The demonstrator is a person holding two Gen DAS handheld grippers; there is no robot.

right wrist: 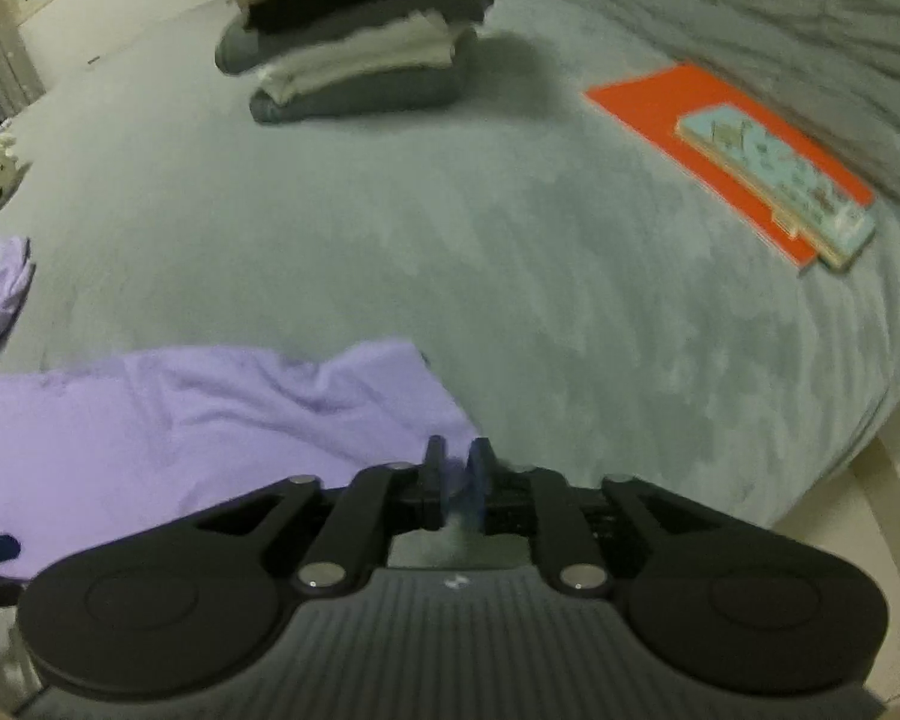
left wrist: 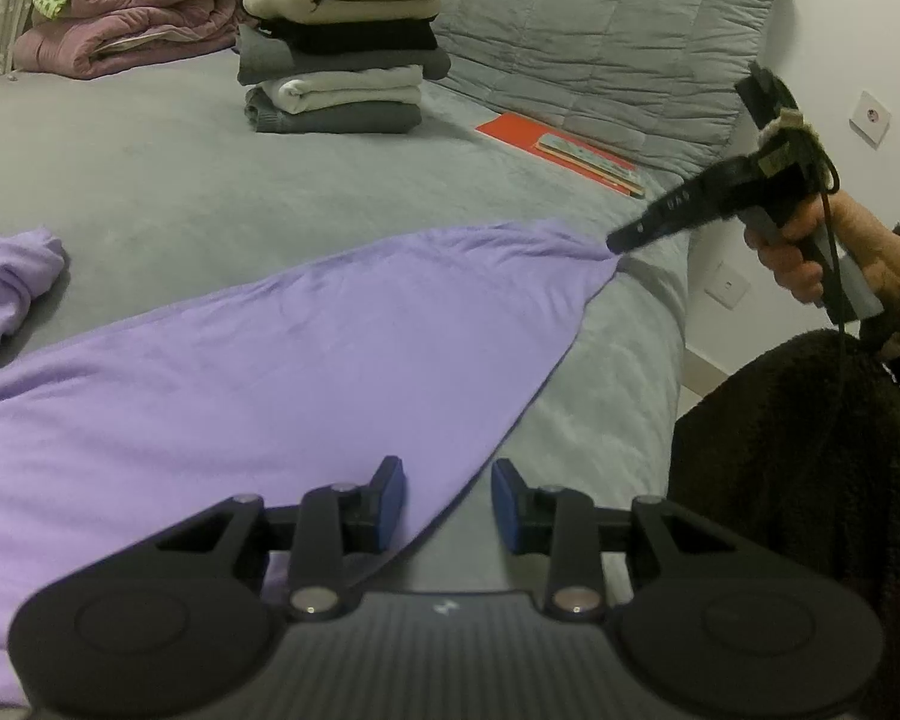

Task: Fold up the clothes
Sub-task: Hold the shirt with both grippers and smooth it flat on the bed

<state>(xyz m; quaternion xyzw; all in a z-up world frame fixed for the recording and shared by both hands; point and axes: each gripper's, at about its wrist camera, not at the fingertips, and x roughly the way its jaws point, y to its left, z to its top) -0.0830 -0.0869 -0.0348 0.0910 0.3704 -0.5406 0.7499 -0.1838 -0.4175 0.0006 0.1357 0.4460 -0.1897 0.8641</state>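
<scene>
**A:** What did the left wrist view show?

**B:** The left gripper (left wrist: 448,504) stood wide, its blue pads apart and holding nothing, low over the near hem of the lilac garment (left wrist: 258,372). That garment lay spread across the grey bed (left wrist: 168,180), with one corner drawn out to a point at the right.

**A:** Drawn out by what?

**B:** By the right gripper (left wrist: 621,238), held in a hand (left wrist: 834,246) with a dark fleecy sleeve. Its tip met the fabric at that corner. A bunched lilac sleeve (left wrist: 12,276) lay at the left edge.

**A:** And farther back?

**B:** A stack of folded clothes (left wrist: 342,42) in cream, black and grey stood on the bed, a rolled mauve blanket (left wrist: 132,18) just left of it, and an orange folder (left wrist: 546,144) with a pale patterned case on top to the right, near the quilted cover (left wrist: 600,18).

**A:** The right wrist view?

**B:** It was blurred. The right gripper (right wrist: 457,477) was narrow, pinched on lilac cloth, which showed between the pads. The lilac garment (right wrist: 180,420) spread away to its left on the bed (right wrist: 450,240). The stack of folded clothes (right wrist: 354,36) stood well beyond, and the orange folder (right wrist: 690,120) lay to the right.
</scene>
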